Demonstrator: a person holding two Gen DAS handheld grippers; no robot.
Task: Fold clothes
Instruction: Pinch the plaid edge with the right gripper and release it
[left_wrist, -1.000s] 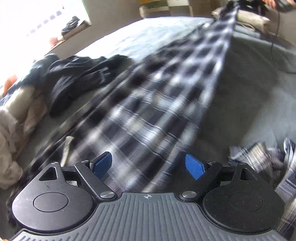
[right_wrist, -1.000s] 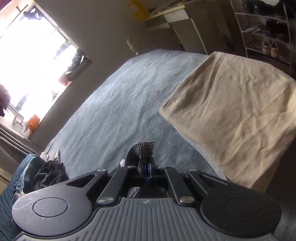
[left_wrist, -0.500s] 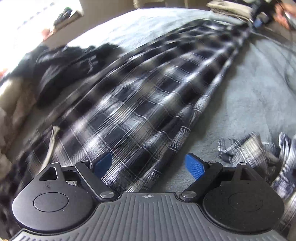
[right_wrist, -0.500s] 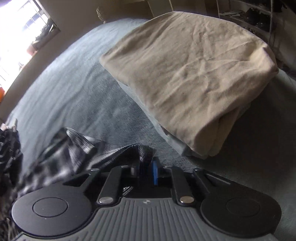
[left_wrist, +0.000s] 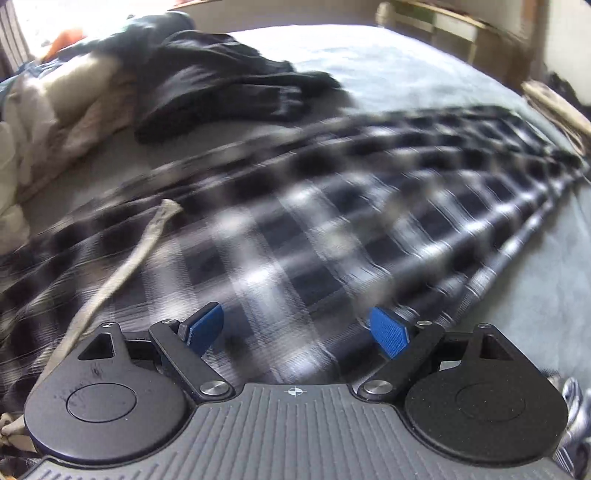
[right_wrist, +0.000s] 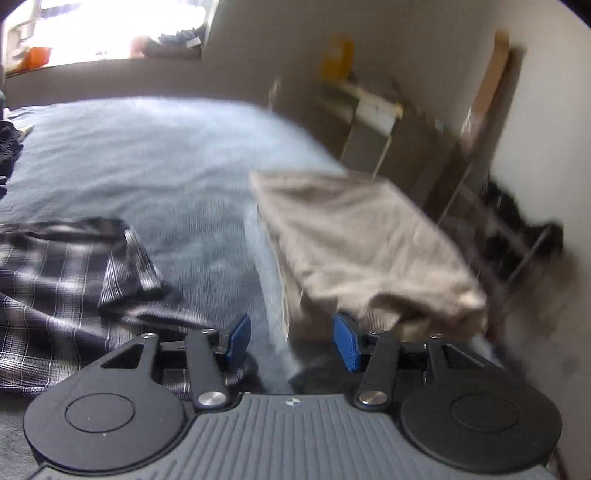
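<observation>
In the left wrist view, a heap of pale clothes (left_wrist: 55, 107) sits at nine to ten o'clock on the grey bed cover (left_wrist: 388, 74), with a crumpled black garment (left_wrist: 221, 92) beside it at eleven. The plaid garment (left_wrist: 314, 229) lies stretched flat across the middle, running from eight o'clock up to two (much of it blurred), with a beige drawstring (left_wrist: 125, 266) trailing over its near left part. The left gripper (left_wrist: 295, 330) hovers over the plaid with its jaws spread wide, nothing between them.

In the right wrist view, the plaid garment's end (right_wrist: 74, 284) lies rumpled at eight to nine o'clock. The right gripper (right_wrist: 291, 341) has just been opening; its jaws stand apart, only bed cover showing between them. A folded beige cloth (right_wrist: 365, 243) rests at two to three o'clock.
</observation>
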